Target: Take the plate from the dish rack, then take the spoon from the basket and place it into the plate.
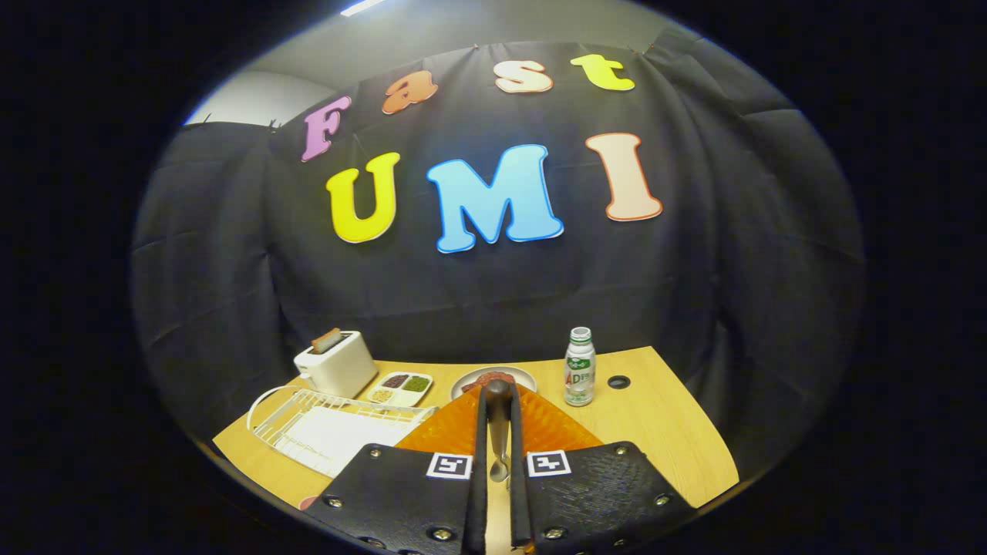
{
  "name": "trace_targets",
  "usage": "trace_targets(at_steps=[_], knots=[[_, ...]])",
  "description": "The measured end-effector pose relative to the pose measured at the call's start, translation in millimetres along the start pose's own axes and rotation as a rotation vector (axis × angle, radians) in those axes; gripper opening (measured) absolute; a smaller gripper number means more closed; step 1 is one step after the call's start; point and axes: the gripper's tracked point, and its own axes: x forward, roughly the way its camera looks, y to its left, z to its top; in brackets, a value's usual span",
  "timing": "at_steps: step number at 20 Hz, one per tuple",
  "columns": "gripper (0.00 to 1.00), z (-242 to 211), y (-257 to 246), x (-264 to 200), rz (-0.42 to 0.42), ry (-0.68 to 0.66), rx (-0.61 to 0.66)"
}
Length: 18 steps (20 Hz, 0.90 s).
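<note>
Spoon [499,432] clamped upright in hand-held gripper [498,401], above orange plate [555,428].

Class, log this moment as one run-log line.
gripper: shut on spoon | orange basket: beneath fingers | plate: on table beyond | dish rack: no plate
</note>
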Motion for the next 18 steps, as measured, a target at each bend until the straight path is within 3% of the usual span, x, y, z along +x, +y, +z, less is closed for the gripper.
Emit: trace_targets(at_steps=[4, 10, 18], knots=[[0.12, -15.3, 68.5, -29.3, 0.137, 0.022, -0.014], [0.12, -72.1, 160.4, -57.1, 0.314, 0.115, -0.07], [0.12, -145.1, 225.1, -75.7, 0.423, 0.217, -0.153]])
